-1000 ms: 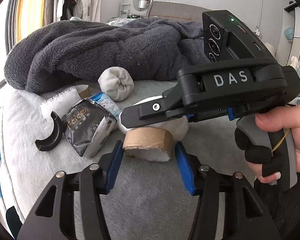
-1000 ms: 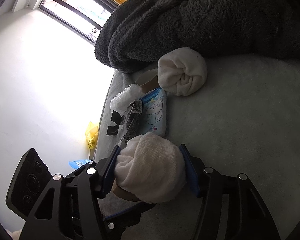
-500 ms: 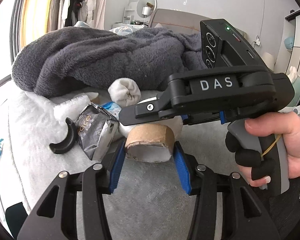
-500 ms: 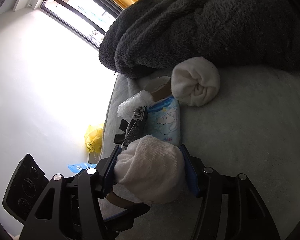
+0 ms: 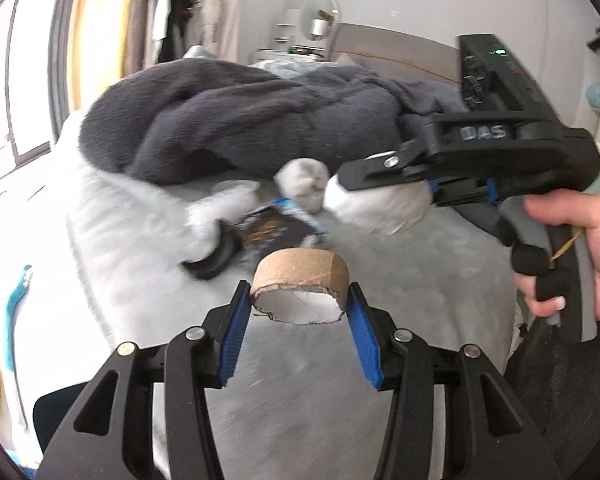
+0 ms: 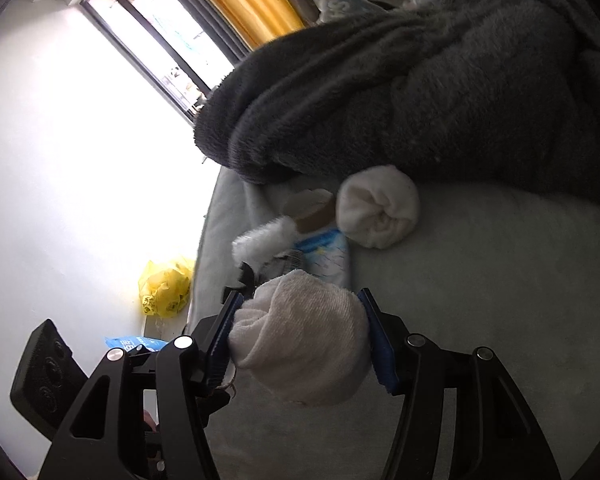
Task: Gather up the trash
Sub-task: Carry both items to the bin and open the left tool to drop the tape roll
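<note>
From the left wrist, the left claw [image 5: 298,312] is clamped on a short cardboard roll [image 5: 300,282], held clear above the grey bed [image 5: 400,280], while further off the right claw [image 5: 376,196] grips a white rolled sock [image 5: 376,210] just beside a second rolled sock [image 5: 304,182], a dark snack packet [image 5: 270,232] and a black curved piece [image 5: 214,258] lying before the dark fleece blanket [image 5: 240,120]. From the right wrist, the right claw [image 6: 300,332] is closed on the white rolled sock [image 6: 300,336] between its blue pads, above the bed [image 6: 500,280], with the second rolled sock [image 6: 378,214], a blue-and-white tissue pack [image 6: 326,254] and a yellow bag [image 6: 166,286] on the floor beyond.
</note>
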`<state>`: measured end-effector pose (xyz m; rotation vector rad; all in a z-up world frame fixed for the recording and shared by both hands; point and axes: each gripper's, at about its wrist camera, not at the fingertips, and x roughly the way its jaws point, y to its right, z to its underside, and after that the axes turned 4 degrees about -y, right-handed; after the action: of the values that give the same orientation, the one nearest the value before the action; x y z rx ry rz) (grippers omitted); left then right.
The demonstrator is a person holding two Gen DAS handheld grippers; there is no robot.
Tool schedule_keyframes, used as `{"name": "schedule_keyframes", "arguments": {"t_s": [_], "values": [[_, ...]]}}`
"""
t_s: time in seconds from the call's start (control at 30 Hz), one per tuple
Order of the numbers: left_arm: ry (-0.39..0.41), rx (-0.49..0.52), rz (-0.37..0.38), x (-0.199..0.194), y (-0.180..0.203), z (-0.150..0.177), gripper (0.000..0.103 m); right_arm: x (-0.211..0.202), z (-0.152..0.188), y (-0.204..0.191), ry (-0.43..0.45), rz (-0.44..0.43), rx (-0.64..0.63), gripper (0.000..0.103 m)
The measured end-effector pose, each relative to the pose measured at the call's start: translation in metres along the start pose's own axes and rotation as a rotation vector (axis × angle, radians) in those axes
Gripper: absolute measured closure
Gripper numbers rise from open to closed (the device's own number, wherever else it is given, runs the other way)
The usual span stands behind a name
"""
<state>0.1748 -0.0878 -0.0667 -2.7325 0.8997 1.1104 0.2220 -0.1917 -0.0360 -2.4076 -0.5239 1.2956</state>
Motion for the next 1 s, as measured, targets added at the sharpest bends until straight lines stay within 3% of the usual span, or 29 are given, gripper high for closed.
{"name": "schedule_keyframes", "arguments": {"t_s": [0.37,1.0], "values": [[0.042,-0.128,-0.097,-0.048,-0.056,0.015,0.052,0.023,0.002,-0.075,0.004,0.026,-0.179,0.044],[-0.092,-0.338,-0.300,-0.073,-0.166,0.079,0.052,0.085,0.021,-0.180,-0.070,-0.027,-0.369,0.044]]}}
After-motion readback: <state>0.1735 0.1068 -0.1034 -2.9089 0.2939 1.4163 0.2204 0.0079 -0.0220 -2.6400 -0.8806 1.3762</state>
